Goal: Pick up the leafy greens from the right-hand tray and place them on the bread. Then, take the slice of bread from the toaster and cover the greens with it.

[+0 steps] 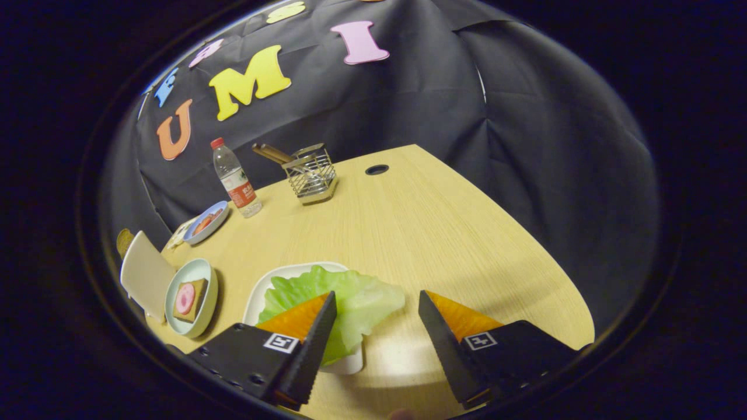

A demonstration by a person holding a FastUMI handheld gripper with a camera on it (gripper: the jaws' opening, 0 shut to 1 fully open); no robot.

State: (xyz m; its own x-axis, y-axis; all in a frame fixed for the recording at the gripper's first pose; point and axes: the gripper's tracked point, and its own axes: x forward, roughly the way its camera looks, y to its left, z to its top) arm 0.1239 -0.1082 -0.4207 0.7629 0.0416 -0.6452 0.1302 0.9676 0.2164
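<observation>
The gripper [376, 303] hangs spread wide and holding nothing just above the leafy greens [344, 294], which lie loose on the white tray [262, 291], their right edge spilling over its rim toward bare tabletop [443, 233], likely to straddle them; the bread [191, 299] waits left of the tray.

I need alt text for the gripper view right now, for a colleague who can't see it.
The hand-held gripper is open above a green lettuce leaf lying on a white tray, its edge reaching between the fingers. Beyond to the left, on the wooden table, sits a bowl holding bread topped with a pink slice.
</observation>
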